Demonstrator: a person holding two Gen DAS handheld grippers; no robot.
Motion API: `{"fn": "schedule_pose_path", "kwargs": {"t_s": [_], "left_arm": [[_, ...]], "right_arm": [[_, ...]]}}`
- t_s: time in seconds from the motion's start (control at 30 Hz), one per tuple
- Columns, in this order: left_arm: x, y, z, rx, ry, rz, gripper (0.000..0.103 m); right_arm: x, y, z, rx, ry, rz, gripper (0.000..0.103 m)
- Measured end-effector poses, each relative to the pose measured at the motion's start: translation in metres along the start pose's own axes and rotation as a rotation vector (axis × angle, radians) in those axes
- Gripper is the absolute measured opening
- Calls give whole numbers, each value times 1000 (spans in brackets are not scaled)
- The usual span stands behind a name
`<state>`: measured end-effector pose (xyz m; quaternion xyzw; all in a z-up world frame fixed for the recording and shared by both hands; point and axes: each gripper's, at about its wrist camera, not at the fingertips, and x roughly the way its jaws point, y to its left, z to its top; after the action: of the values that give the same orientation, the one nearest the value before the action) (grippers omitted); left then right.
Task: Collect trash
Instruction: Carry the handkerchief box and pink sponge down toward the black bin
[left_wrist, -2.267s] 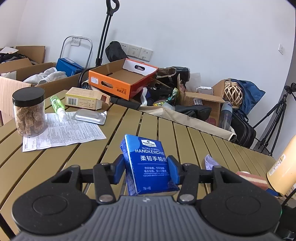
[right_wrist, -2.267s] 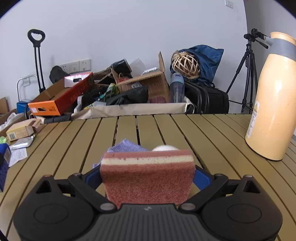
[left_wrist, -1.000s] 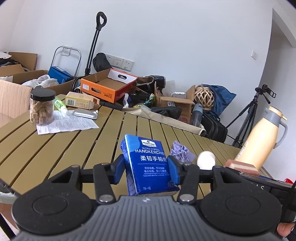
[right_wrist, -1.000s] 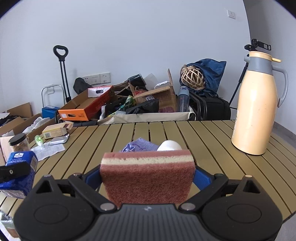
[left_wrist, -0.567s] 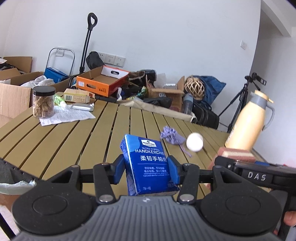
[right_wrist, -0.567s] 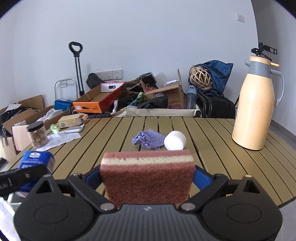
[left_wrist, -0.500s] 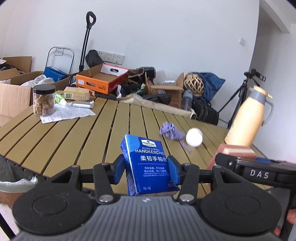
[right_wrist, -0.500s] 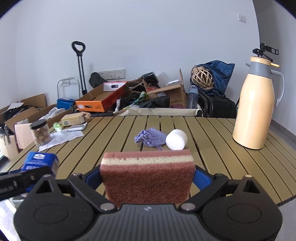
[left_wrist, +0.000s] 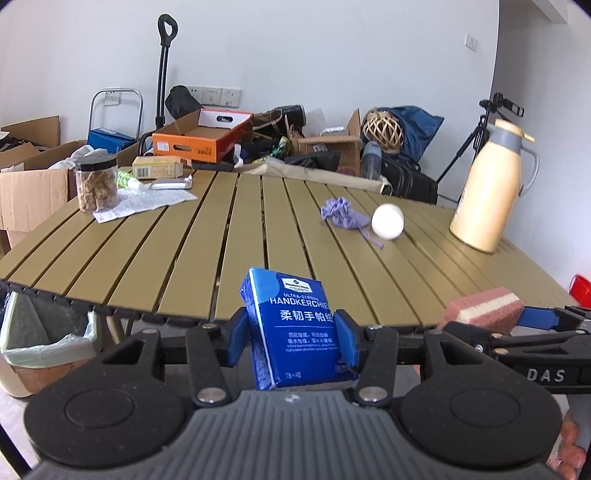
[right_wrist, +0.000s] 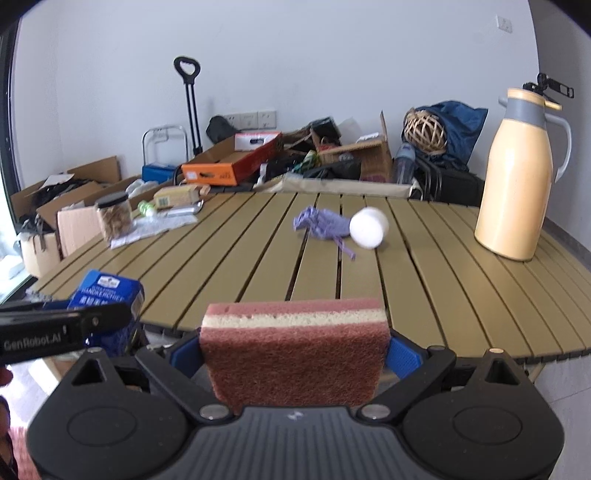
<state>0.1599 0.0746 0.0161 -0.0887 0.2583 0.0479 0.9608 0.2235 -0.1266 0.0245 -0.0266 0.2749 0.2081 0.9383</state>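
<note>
Both grippers are loaded: the left gripper (left_wrist: 291, 343) clamps a blue handkerchief pack (left_wrist: 295, 332), the right gripper (right_wrist: 295, 354) a pink sponge (right_wrist: 295, 350), both off the table's (left_wrist: 184, 258) near edge. Neither is binned yet; the lined trash bin (left_wrist: 48, 350) waits below left. A purple wad (right_wrist: 321, 223) and white roll (right_wrist: 369, 227) remain on the table.

Both wrist views toward table (left_wrist: 258, 221)
</note>
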Motion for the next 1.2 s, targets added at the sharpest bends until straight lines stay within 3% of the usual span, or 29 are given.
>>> {"fn": "schedule_pose_path", "kwargs": {"t_s": [0.3, 0.63, 1.2], "left_arm": [[-1, 2, -37, 34, 81, 3, 50], [30, 5, -68, 51, 208, 24, 50], [97, 27, -93, 33, 368, 116, 50]], "right_arm": [[5, -6, -45, 1, 107, 15, 98], [35, -13, -88, 14, 236, 44, 98], [114, -9, -114, 2, 421, 118, 98]]}}
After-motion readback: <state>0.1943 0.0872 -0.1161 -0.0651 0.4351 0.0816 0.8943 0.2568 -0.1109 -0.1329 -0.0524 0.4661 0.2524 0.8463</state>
